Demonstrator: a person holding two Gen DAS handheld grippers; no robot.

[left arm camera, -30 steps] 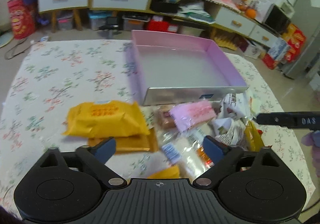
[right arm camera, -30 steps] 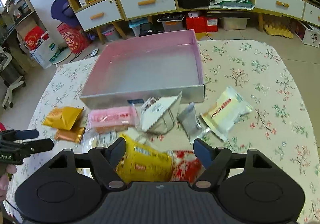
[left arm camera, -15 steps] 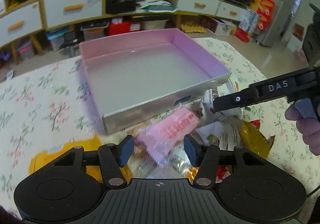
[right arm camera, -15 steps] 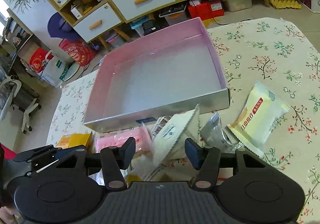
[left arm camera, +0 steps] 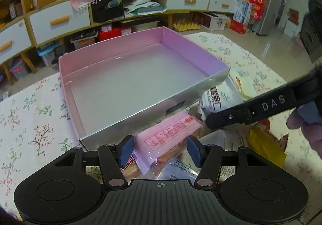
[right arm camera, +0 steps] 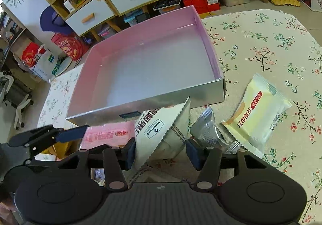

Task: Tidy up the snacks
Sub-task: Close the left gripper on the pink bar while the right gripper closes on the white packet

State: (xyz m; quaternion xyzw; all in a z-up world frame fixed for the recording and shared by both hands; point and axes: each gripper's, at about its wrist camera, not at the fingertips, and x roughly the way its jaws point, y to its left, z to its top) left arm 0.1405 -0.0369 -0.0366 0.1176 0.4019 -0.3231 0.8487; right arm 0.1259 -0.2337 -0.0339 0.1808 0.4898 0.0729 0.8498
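Easing the left tongs (left arm camera: 160, 151) apart, with the pads touching both sides of a pink packet (left arm camera: 171, 134) caught between them. Lying tilted over a heap of other snacks on the counter (left arm camera: 30, 124), just in front of the near silver wall of an open pink box (left arm camera: 201, 52). Set toward the counter's far edge, that box. Clamping the right tongs (right arm camera: 161, 152) on a white triangular packet (right arm camera: 159, 134), tip up against the same silver wall, right beside the pink packet. Resting further toward the counter's right edge: a crumpled silver packet (right arm camera: 207, 132), then a cream packet (right arm camera: 255, 116) flat on the flowered cloth. Showing below the right tongs in the left view: a yellow packet (left arm camera: 265, 148).
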